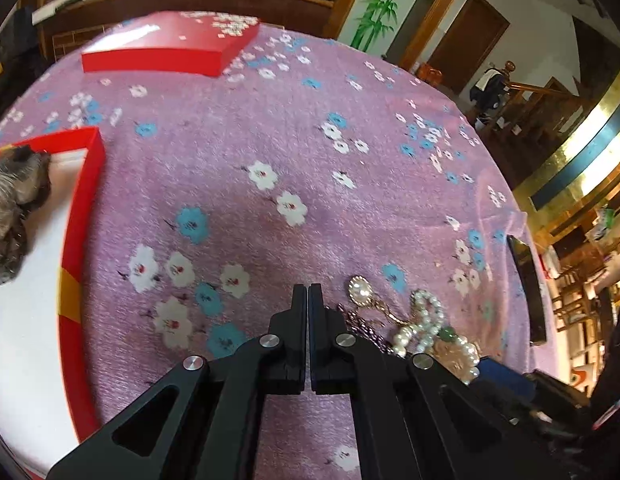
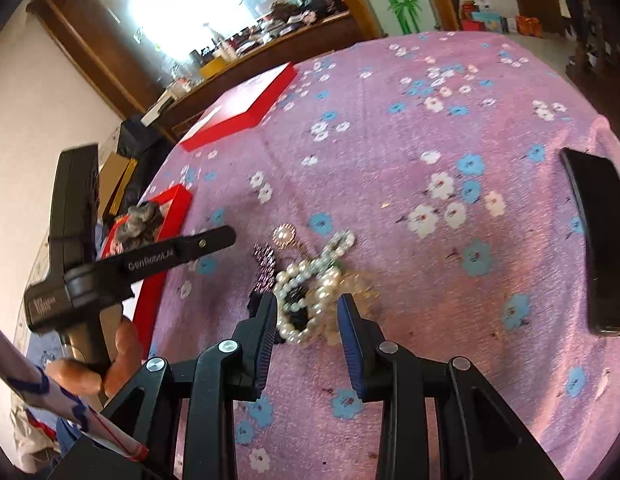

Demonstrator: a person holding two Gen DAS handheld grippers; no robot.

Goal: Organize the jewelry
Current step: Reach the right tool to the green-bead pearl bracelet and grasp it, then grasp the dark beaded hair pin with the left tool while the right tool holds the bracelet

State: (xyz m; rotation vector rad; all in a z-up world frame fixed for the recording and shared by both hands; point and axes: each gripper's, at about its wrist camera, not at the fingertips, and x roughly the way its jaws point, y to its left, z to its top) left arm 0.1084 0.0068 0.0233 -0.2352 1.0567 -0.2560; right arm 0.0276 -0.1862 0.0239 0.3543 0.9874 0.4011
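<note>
A jewelry pile lies on the purple flowered cloth [image 1: 270, 128]: a pearl necklace [image 2: 310, 292], a round pearl brooch [image 2: 284, 235] and a dark purple chain [image 2: 265, 264]. My right gripper [image 2: 308, 312] is open, its fingers on either side of the pearl loops. In the left wrist view the pearl necklace [image 1: 425, 320] and brooch [image 1: 359, 289] lie just right of my left gripper [image 1: 308, 292], which is shut with nothing seen between its tips. The purple chain [image 1: 365, 328] runs beside its right finger. The red box [image 1: 82, 216] at left holds a grey scrunchie [image 1: 14, 200].
The box's red lid [image 1: 170, 48] lies at the far side of the table. A black phone [image 2: 593, 240] rests near the right edge. A hand [image 2: 110, 360] holds the left gripper's handle over the red box [image 2: 158, 280]. Shelves and furniture surround the table.
</note>
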